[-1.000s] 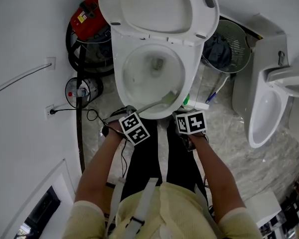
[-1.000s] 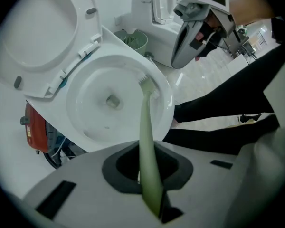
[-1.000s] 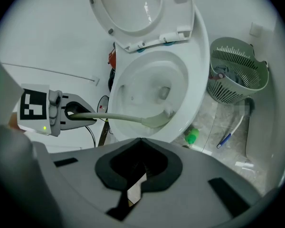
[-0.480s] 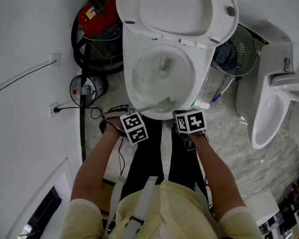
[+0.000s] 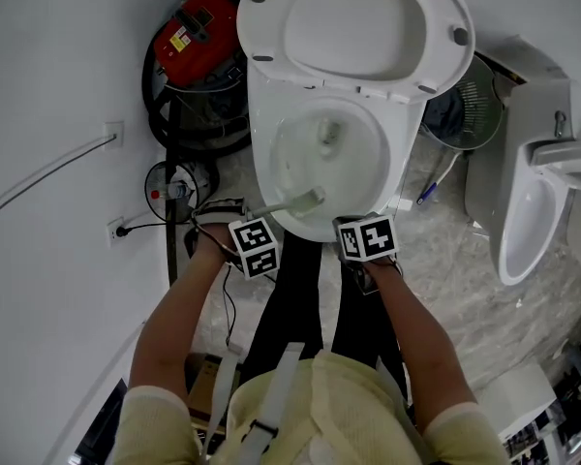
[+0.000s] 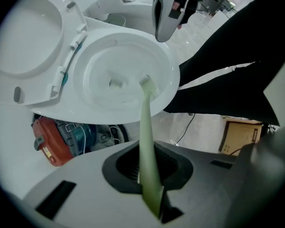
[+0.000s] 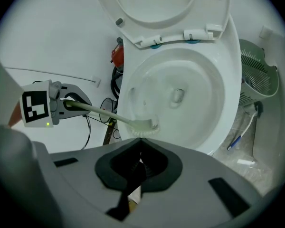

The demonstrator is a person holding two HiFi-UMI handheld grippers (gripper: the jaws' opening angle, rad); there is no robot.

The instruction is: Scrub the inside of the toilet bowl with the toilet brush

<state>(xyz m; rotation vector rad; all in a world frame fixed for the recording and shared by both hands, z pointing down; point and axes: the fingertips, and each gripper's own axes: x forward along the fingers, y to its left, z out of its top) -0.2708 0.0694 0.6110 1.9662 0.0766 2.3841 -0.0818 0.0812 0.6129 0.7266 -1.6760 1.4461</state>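
The left gripper [image 6: 151,186] is clamping the handle end of the toilet brush [image 6: 145,122], with the pale green shaft running straight out from between its jaws. In the head view the brush is lying almost level. Its long axis is running from the left gripper, just outside the near-left edge of the toilet bowl [image 5: 392,163], rightward across the near rim.

The brush head [image 5: 310,199] is sitting just inside that near rim, high on the inner wall. Whether the bristles are pressing on the porcelain cannot be told. The drain [image 5: 329,136] and the lower walls are lying farther in, toward the hinge edge where the raised seat and lid [image 5: 358,27] are standing. The next stroke probably means tipping the head down and pushing it away from the person.

The right gripper [image 7: 138,165] is hanging by the near-right edge of the rim, its jaws pressed together on nothing, apart from the brush. Both forearms are reaching forward and down, and the person's legs are standing close against the bowl's front.
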